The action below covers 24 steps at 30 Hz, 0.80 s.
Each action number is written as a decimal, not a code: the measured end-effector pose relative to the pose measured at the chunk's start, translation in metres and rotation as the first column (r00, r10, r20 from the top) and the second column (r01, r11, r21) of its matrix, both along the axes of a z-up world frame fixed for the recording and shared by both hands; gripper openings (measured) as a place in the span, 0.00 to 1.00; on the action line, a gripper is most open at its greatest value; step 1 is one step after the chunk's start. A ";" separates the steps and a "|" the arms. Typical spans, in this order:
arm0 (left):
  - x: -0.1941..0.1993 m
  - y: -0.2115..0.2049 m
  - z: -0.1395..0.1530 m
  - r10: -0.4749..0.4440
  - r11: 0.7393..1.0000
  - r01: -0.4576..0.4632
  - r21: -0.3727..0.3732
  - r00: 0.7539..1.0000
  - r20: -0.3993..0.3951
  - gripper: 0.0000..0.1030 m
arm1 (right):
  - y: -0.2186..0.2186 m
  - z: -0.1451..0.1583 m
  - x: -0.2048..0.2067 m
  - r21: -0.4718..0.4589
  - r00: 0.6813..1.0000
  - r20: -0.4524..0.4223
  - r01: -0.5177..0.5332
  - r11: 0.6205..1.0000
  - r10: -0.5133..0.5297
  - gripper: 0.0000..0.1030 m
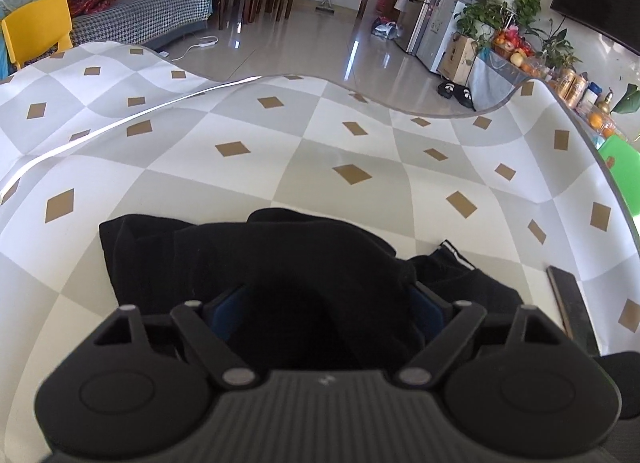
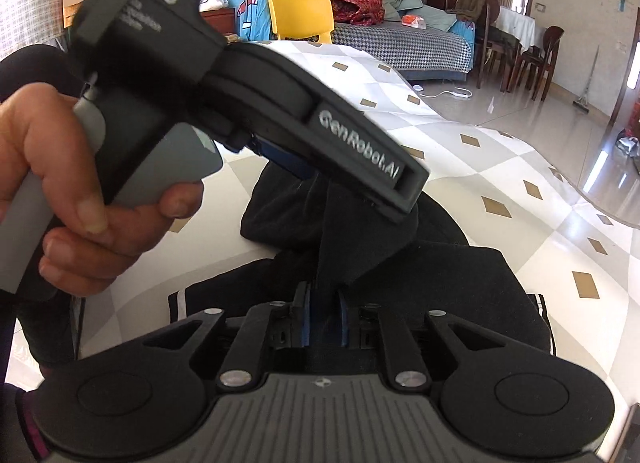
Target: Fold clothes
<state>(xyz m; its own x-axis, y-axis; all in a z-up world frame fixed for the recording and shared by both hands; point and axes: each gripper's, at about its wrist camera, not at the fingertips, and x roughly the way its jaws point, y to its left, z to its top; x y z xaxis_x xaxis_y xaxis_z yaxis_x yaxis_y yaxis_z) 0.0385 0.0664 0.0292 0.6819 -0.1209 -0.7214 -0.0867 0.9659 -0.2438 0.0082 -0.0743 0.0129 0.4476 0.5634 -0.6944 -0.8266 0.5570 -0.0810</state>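
The black garment was pinched in the narrowed right gripper and rose toward 12 o'clock into the left gripper, whose wider jaws also held cloth.

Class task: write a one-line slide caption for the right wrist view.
Right claw shut on a fold of black garment over the checked table, left claw gripping beside it.
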 end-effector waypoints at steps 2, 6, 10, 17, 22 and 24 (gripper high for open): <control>0.001 0.000 -0.008 0.010 1.000 -0.010 0.001 1.000 -0.026 0.60 | -0.002 0.002 -0.001 -0.010 1.000 -0.001 -0.003 1.000 0.003 0.23; 0.004 0.001 -0.023 0.029 1.000 -0.029 0.005 0.997 -0.074 0.51 | -0.011 0.006 0.007 -0.006 0.999 -0.028 0.034 0.999 -0.034 0.30; 0.005 0.000 -0.024 0.036 0.999 -0.034 0.022 0.996 -0.078 0.48 | -0.025 0.015 0.016 0.019 0.995 -0.042 0.095 0.995 -0.094 0.32; 0.010 0.005 -0.036 0.080 0.997 -0.077 0.028 0.988 -0.132 0.48 | -0.062 0.032 0.041 0.117 0.956 -0.101 0.288 0.951 -0.277 0.35; 0.010 -0.002 -0.040 0.073 0.996 -0.064 0.067 0.988 -0.137 0.48 | -0.082 0.030 0.068 0.140 0.881 -0.176 0.463 0.875 -0.438 0.36; 0.009 -0.005 -0.043 0.070 0.995 -0.059 0.080 0.987 -0.146 0.48 | -0.088 0.026 0.077 0.138 0.848 -0.202 0.519 0.843 -0.489 0.37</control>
<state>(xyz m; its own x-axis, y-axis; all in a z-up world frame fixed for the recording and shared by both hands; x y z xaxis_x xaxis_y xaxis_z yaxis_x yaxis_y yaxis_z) 0.0478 0.0618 -0.0139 0.5710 -0.0221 -0.8206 -0.1789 0.9723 -0.1507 0.0852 -0.1620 0.0392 0.6012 0.4102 -0.6858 -0.4202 0.8923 0.1652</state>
